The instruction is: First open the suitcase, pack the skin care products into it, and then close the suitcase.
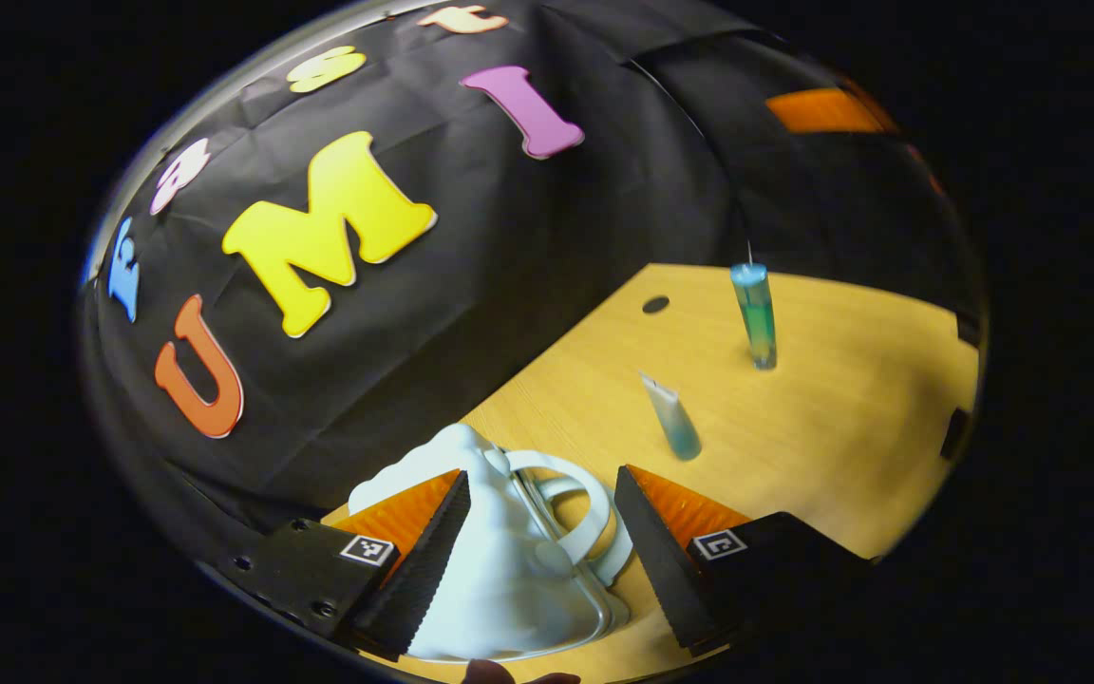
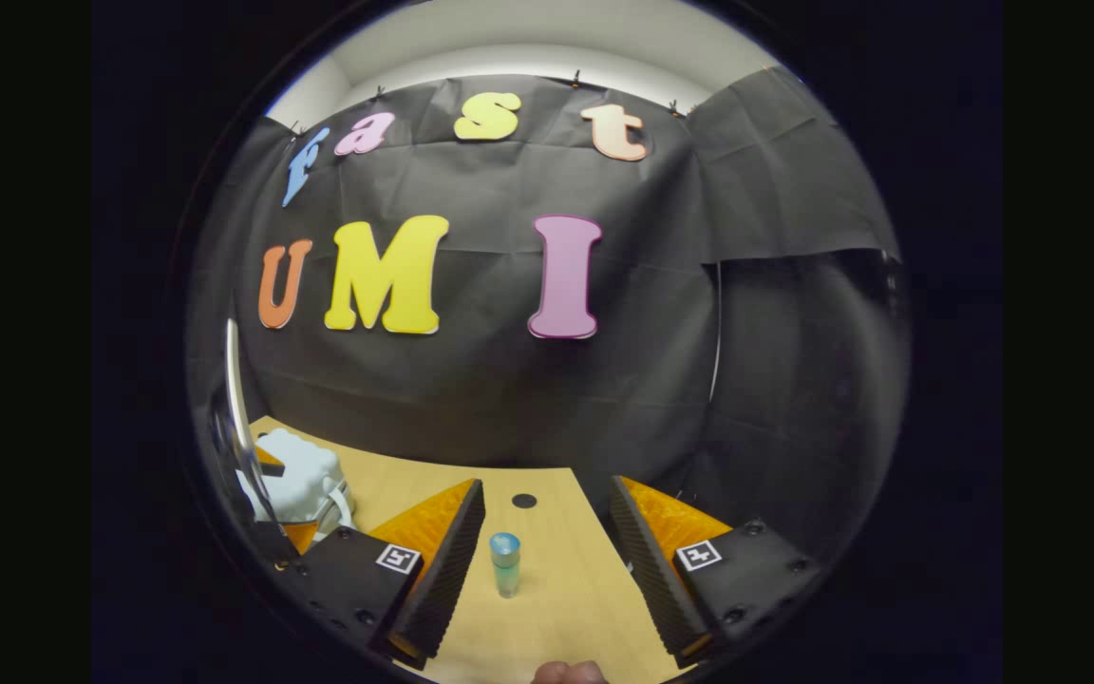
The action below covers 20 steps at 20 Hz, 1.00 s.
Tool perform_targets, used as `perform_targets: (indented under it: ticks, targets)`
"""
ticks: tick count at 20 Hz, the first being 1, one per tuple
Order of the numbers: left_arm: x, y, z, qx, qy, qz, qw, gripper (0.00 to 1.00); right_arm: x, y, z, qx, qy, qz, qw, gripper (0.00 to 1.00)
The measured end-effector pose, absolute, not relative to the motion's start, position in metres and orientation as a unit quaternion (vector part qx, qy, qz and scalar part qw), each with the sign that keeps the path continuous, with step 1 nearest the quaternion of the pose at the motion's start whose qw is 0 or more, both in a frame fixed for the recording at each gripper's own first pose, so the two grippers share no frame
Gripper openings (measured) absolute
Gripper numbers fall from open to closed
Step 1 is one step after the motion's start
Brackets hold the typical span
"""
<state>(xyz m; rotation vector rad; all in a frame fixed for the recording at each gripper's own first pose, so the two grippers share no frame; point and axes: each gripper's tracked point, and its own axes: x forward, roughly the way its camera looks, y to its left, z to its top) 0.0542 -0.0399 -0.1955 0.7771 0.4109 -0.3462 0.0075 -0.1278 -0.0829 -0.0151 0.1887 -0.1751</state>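
A small white suitcase with a looped handle lies shut on the wooden table, between the fingers of my left gripper, which is open around it. Farther along the table a teal tube stands upright, and a smaller pale tube lies on its side nearer to me. In the right gripper view the standing teal tube is ahead on the table, in line with the gap of my open right gripper. The white suitcase sits at the far left there.
The black cloth wall runs close behind the suitcase along the table's back edge. A small dark round hole marks the tabletop near the wall. A curved shiny edge rises at the left of the right gripper view.
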Motion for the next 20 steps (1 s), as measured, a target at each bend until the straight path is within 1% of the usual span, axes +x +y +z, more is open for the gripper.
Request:
perform_targets:
  ticks: [4, 8, 12, 13, 14, 15, 16, 17, 18, 19, 20]
  targets:
    - [0.056, -0.029, -0.235, 0.461, 0.259, -0.169, 0.832, 0.98, -0.001, -0.151, -0.087, -0.011, 0.100, -0.119, 0.988, 0.79]
    - [0.066, -0.025, -0.251, 0.540, 0.269, -0.168, 0.780, 0.97, -0.012, -0.163, -0.091, -0.013, 0.104, -0.141, 0.984, 0.79]
    - [0.080, -0.025, -0.264, 0.585, 0.271, -0.181, 0.743, 0.85, -0.020, -0.169, -0.092, -0.008, 0.106, -0.157, 0.982, 0.80]
    - [0.082, -0.026, -0.268, 0.591, 0.274, -0.186, 0.736, 0.79, -0.022, -0.170, -0.091, -0.007, 0.106, -0.160, 0.981, 0.79]
    - [0.082, -0.028, -0.272, 0.594, 0.276, -0.191, 0.731, 0.76, -0.024, -0.172, -0.092, -0.007, 0.106, -0.163, 0.981, 0.79]
    - [0.081, -0.030, -0.274, 0.596, 0.278, -0.199, 0.726, 0.68, -0.025, -0.172, -0.092, -0.008, 0.107, -0.166, 0.980, 0.79]
    - [0.080, -0.029, -0.277, 0.597, 0.284, -0.201, 0.723, 0.63, -0.027, -0.173, -0.092, -0.008, 0.107, -0.168, 0.980, 0.79]
    - [0.081, -0.028, -0.279, 0.596, 0.287, -0.201, 0.722, 0.52, -0.028, -0.173, -0.090, -0.008, 0.106, -0.171, 0.980, 0.80]
    - [0.080, -0.027, -0.277, 0.596, 0.288, -0.201, 0.722, 0.46, -0.029, -0.174, -0.091, -0.006, 0.105, -0.173, 0.979, 0.80]
    - [0.078, -0.028, -0.277, 0.592, 0.292, -0.203, 0.723, 0.34, -0.029, -0.173, -0.090, -0.005, 0.104, -0.174, 0.979, 0.79]
    - [0.077, -0.029, -0.275, 0.590, 0.293, -0.200, 0.725, 0.28, -0.030, -0.171, -0.090, -0.005, 0.104, -0.174, 0.979, 0.79]
